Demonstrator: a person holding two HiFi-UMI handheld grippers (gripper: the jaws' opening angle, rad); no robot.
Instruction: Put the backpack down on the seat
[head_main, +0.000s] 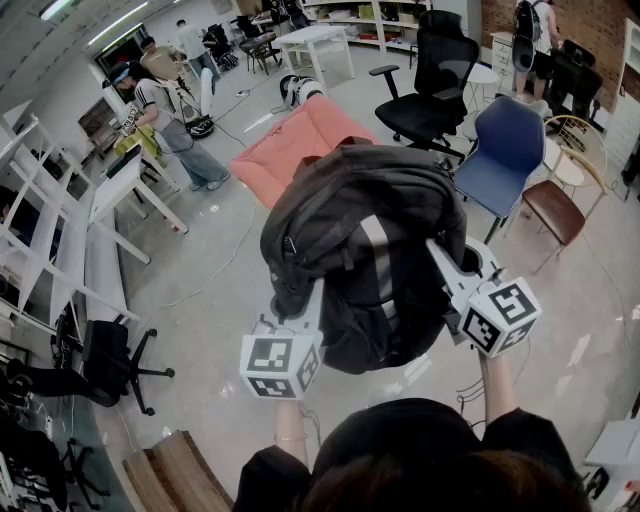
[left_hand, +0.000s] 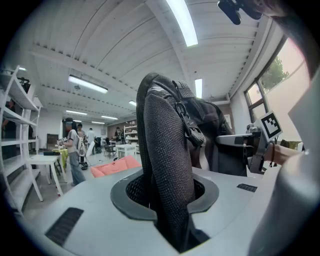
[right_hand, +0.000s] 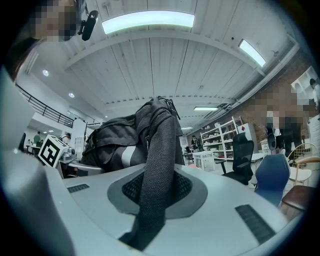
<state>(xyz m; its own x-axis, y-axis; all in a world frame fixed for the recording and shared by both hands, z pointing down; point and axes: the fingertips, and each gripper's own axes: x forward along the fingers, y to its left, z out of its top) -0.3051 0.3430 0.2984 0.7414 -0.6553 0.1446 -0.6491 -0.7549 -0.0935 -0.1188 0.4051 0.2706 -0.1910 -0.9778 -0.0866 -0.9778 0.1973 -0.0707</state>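
Note:
A dark grey backpack (head_main: 365, 250) with a pale stripe hangs in the air in front of me, above the floor. My left gripper (head_main: 310, 300) is shut on one mesh shoulder strap (left_hand: 167, 165), which runs up between its jaws. My right gripper (head_main: 445, 265) is shut on the other mesh strap (right_hand: 157, 155). Both grippers point roughly level, side by side, with the pack's body (right_hand: 117, 142) beyond them. A salmon-pink cushioned seat (head_main: 300, 145) lies on the floor just past the backpack. The pack hides the seat's near edge.
A blue chair (head_main: 505, 150) and a brown chair (head_main: 555, 210) stand at the right, a black office chair (head_main: 435, 80) behind them. White shelving (head_main: 40, 240) and a black stool (head_main: 110, 365) line the left. A person (head_main: 165, 115) stands at a desk at the far left.

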